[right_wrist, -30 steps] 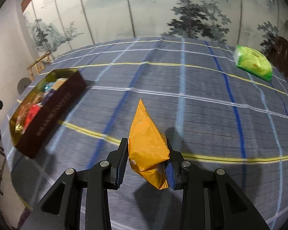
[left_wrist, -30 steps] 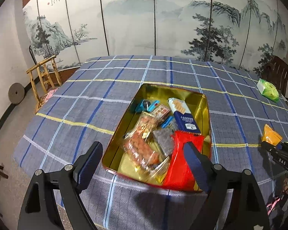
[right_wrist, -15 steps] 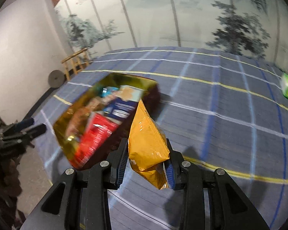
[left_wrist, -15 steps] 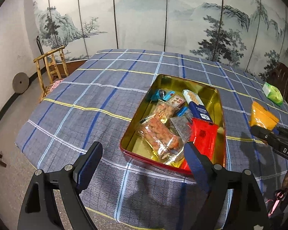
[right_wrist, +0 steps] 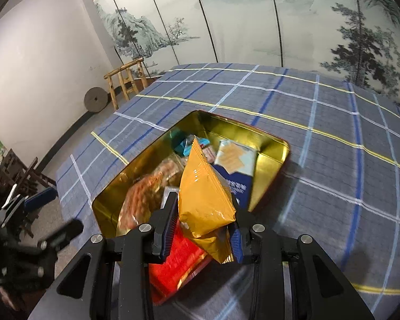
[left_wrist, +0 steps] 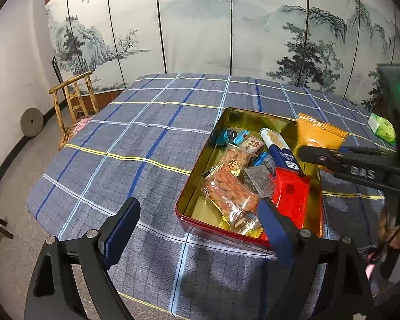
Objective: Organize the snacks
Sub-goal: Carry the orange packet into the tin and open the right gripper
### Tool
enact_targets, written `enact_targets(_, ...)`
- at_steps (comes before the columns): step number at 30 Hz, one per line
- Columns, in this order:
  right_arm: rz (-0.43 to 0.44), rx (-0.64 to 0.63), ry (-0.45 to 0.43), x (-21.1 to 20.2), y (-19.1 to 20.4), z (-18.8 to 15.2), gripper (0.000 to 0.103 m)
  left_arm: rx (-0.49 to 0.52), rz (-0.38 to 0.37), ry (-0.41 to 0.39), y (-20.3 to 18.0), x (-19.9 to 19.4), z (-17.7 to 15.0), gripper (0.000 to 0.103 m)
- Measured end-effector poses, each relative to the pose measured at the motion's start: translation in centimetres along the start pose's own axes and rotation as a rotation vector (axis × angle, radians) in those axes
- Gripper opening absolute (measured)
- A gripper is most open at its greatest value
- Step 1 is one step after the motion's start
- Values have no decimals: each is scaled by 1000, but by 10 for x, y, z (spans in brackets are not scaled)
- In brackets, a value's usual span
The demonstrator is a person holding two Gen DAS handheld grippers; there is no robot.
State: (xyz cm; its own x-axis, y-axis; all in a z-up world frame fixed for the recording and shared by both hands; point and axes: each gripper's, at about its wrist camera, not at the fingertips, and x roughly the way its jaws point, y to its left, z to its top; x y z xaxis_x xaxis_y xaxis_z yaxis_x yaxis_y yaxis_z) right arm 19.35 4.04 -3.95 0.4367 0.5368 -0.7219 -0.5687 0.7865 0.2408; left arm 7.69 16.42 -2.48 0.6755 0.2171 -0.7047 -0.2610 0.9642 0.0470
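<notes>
Painted screens back a table under a blue plaid cloth (left_wrist: pixel 152 138), and in the left wrist view the left gripper (left_wrist: pixel 200 221) hangs empty short of the gold tin (left_wrist: pixel 197 186), its jaws opening wide, probably keeping clear. From the right wrist, the right gripper (right_wrist: pixel 204 229) pinches the orange snack bag (right_wrist: pixel 202 194) by its lower end above the tin, seemingly so it drops among the packets.
</notes>
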Motion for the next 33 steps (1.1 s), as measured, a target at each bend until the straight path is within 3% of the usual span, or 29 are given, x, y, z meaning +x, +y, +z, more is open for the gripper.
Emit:
enact_targets(12, 7, 9, 39, 36, 8, 10, 36, -9, 3, 13, 6, 9, 1, 87)
enact_targets(33, 15, 24, 43, 47, 7, 11, 37, 15, 10, 14, 2, 17, -4, 87)
